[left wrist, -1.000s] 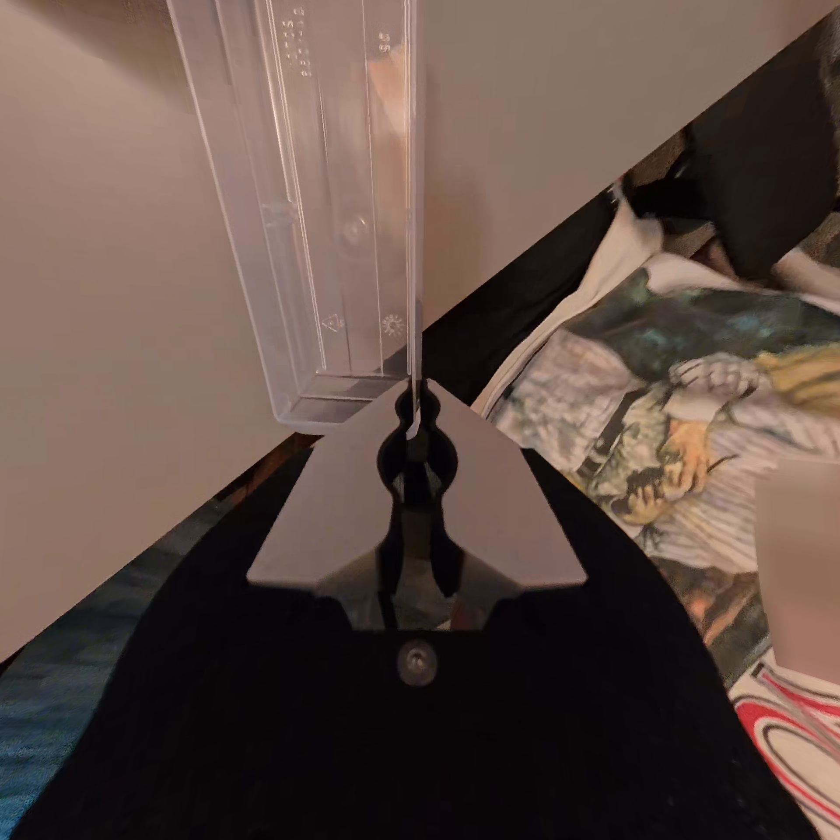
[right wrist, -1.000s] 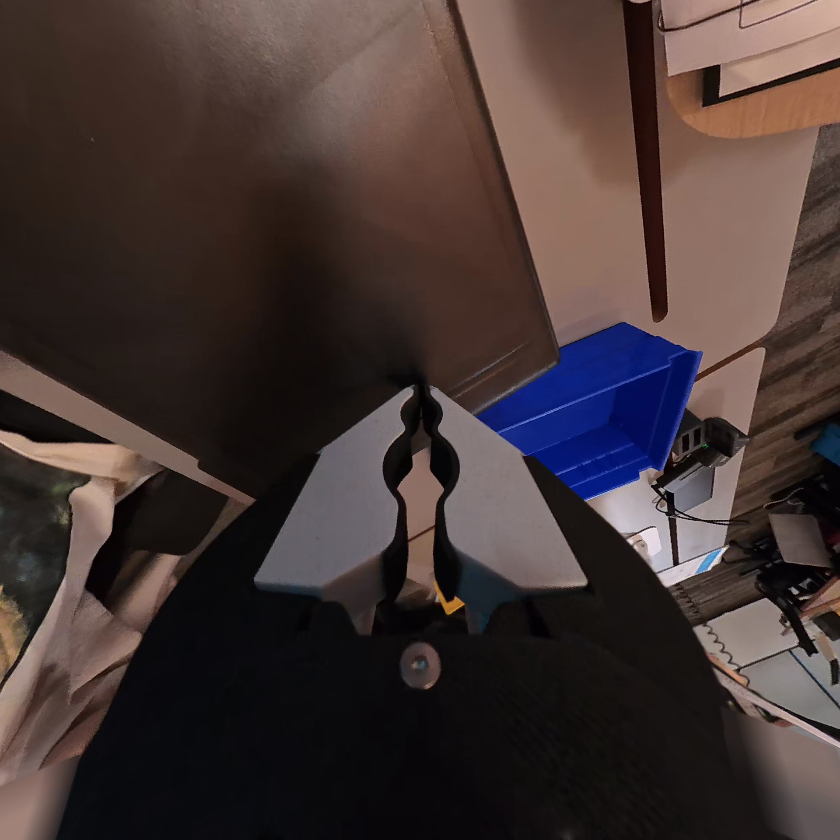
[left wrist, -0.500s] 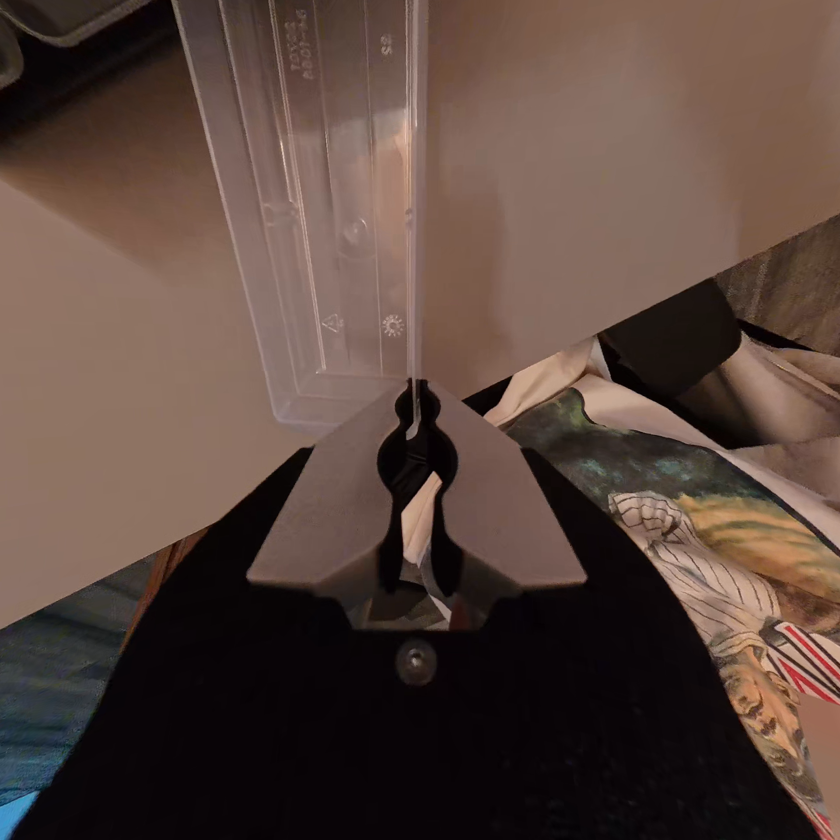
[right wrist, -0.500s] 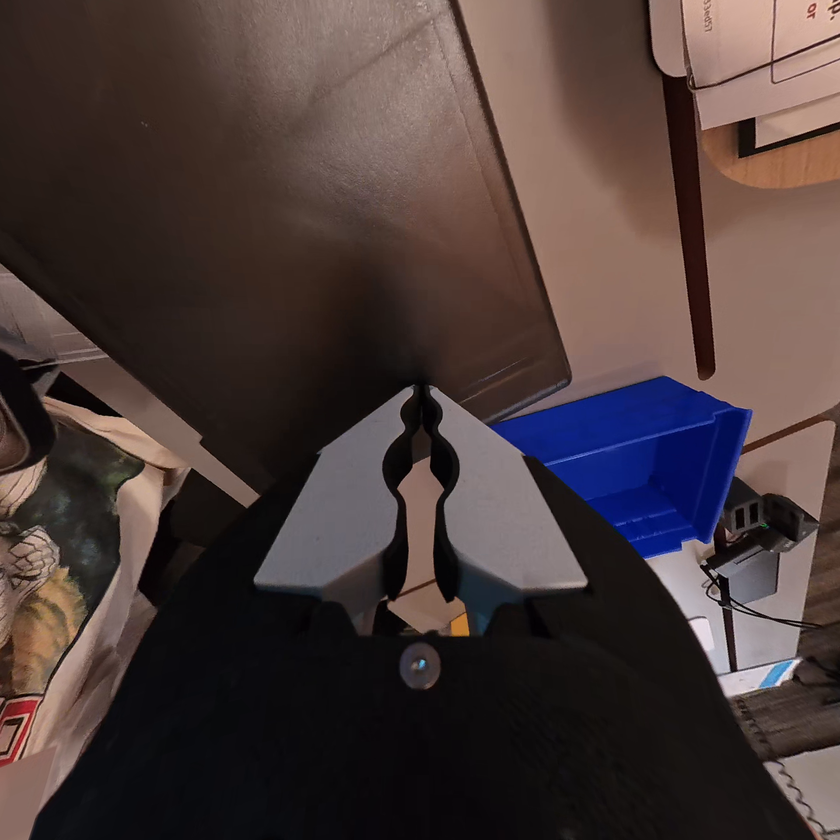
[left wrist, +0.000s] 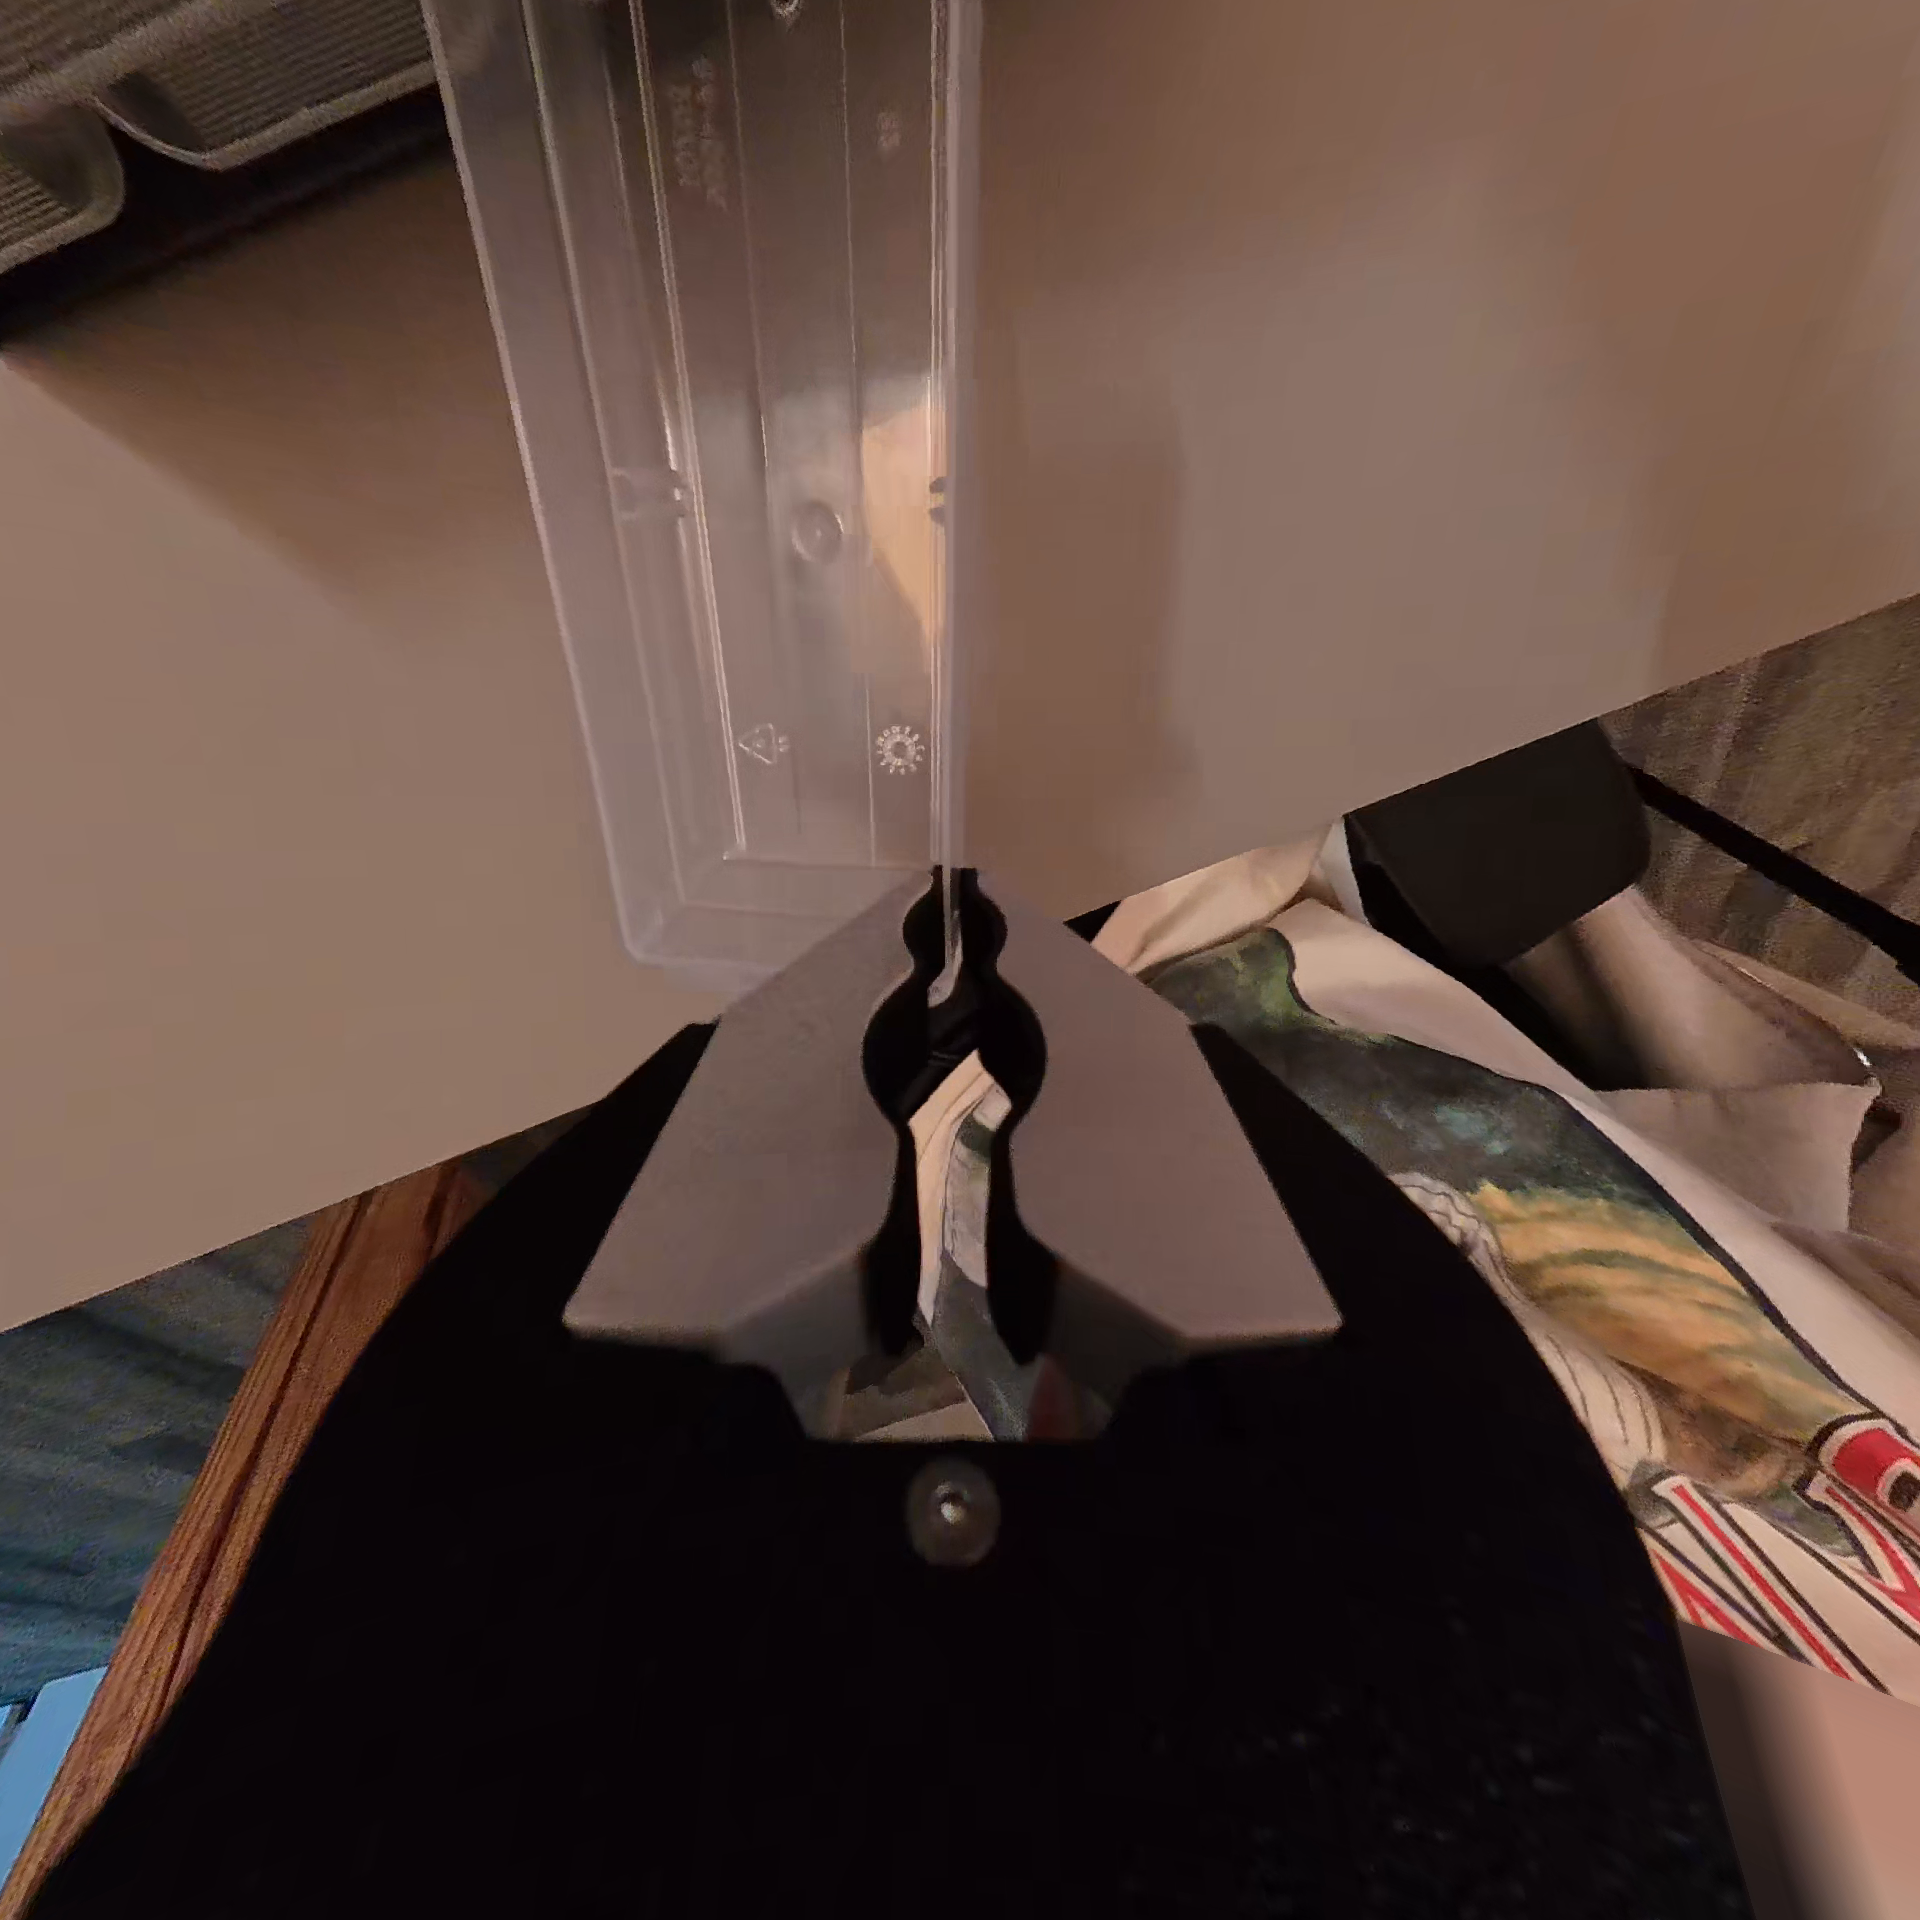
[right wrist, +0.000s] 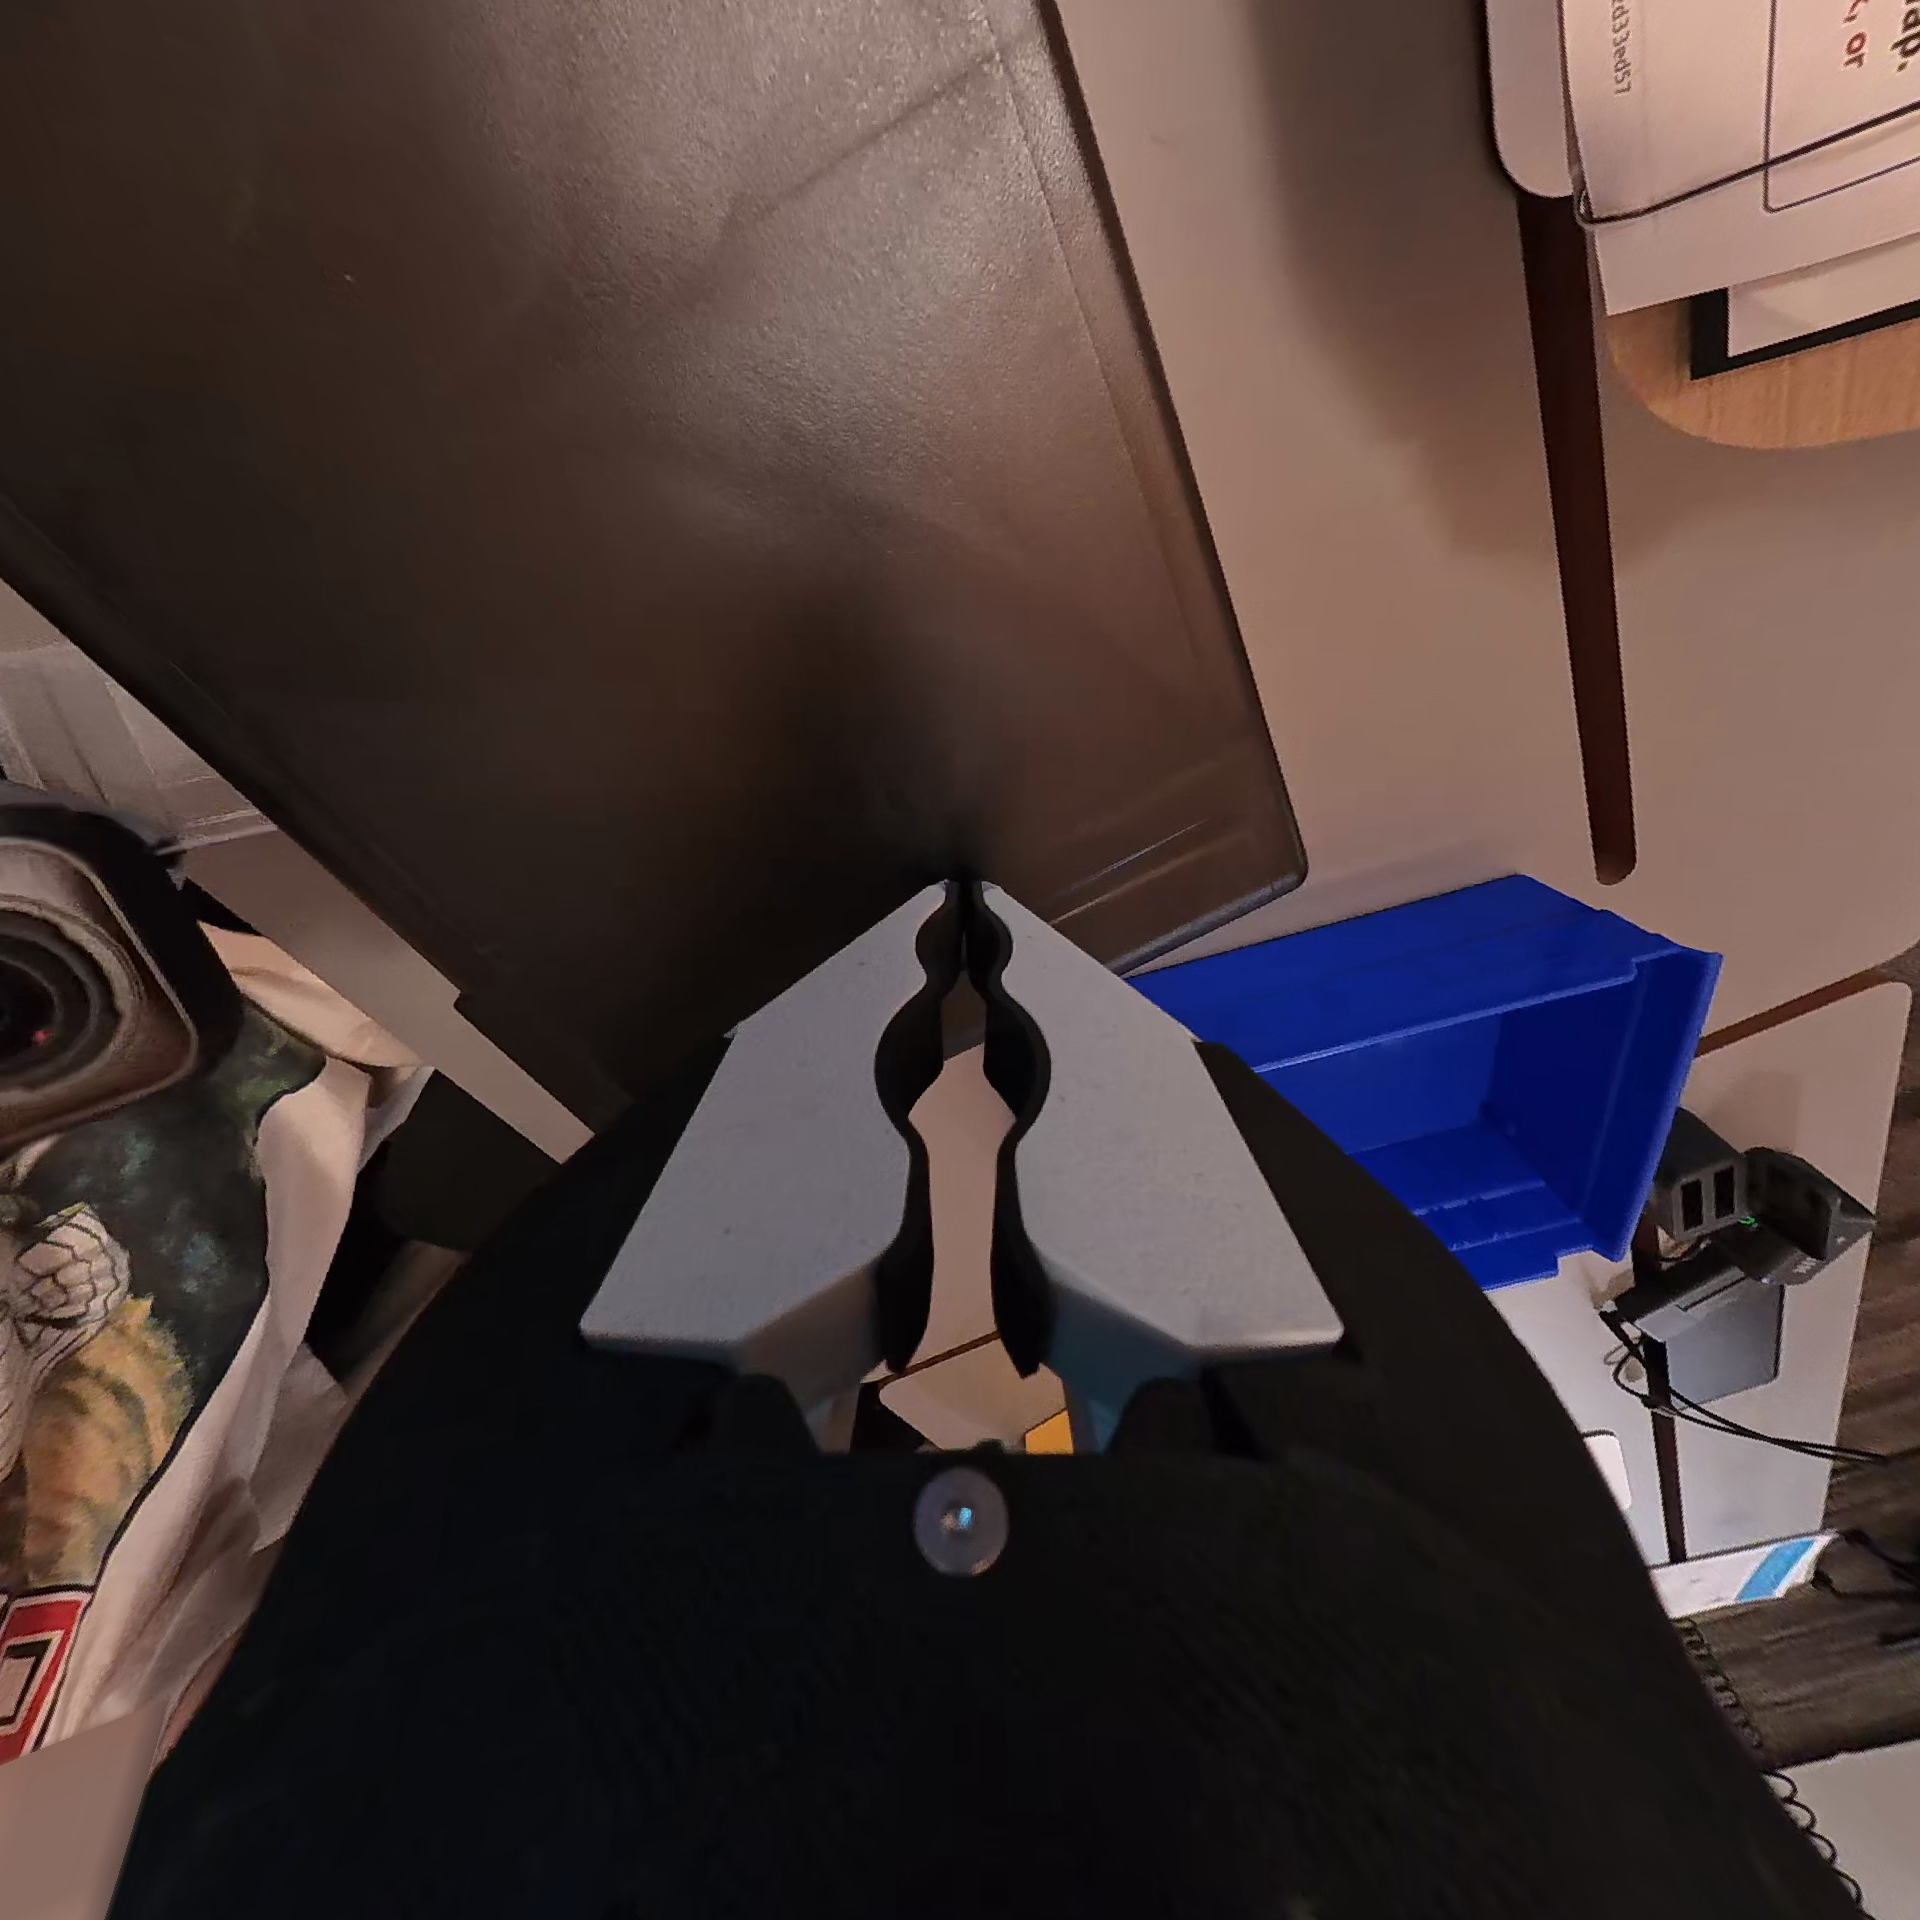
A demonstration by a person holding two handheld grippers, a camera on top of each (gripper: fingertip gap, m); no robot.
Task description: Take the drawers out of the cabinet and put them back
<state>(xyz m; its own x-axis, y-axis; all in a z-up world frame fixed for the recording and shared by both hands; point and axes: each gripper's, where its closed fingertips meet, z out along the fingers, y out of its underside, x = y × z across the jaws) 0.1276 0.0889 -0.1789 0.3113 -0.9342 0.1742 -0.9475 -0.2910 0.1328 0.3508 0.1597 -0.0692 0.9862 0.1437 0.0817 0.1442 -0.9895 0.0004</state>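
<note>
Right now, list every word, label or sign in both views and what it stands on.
Clear drawer: moulded lettering and small embossed symbols on its wall; not transcribed.
White papers, right view's top right: printed text; not transcribed.
Printed shirt: red lettering, cut off.
Dark cabinet, blue bin: none visible.

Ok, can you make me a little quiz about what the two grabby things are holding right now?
1. True or false: the left hand-held gripper is shut on the wall of a clear plastic drawer.
2. What colour is the bin beside the right hand-held gripper? A) red B) blue C) green
3. Fill in: the right hand-held gripper pinches the edge of a dark ____.

Key:
1. True. The thin clear wall sits between its closed jaws.
2. B, blue.
3. Cabinet. Only its flat dark side shows.
</note>
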